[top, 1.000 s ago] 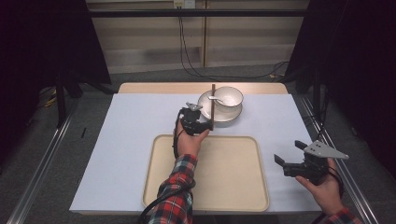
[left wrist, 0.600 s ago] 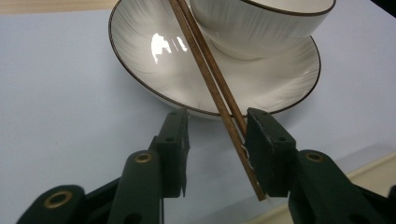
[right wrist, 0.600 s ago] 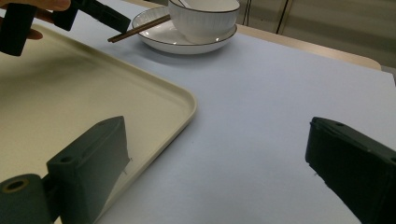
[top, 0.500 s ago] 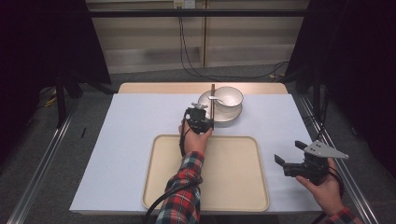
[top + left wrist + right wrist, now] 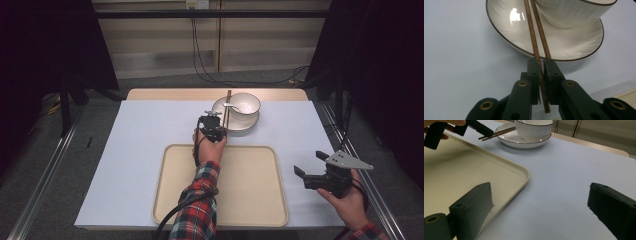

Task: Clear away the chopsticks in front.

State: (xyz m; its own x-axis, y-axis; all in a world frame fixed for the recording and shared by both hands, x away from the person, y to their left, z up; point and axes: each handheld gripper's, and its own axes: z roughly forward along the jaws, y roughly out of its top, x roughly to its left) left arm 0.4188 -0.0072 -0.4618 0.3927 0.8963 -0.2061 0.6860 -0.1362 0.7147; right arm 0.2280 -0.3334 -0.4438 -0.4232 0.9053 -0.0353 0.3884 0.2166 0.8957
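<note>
A pair of brown chopsticks (image 5: 228,106) lies across the rim of a white plate (image 5: 220,111), their near ends sticking out toward me. A white bowl (image 5: 245,105) stands on that plate. My left gripper (image 5: 215,131) is at the plate's near edge. In the left gripper view its jaws (image 5: 541,62) have just been closing and are now shut on the chopsticks (image 5: 535,37), which run between the pads. My right gripper (image 5: 309,162) is held at the right of the table, open and empty (image 5: 540,192).
A beige tray (image 5: 250,200) lies on the pale sheet (image 5: 140,150) between me and the plate, its corner near the right gripper (image 5: 521,172). A spoon (image 5: 232,106) rests in the bowl. Dark floor and rails flank the table.
The left gripper has shifted slightly right to the chopsticks' near ends and its jaws have closed on them. The right gripper has stayed where it was.
</note>
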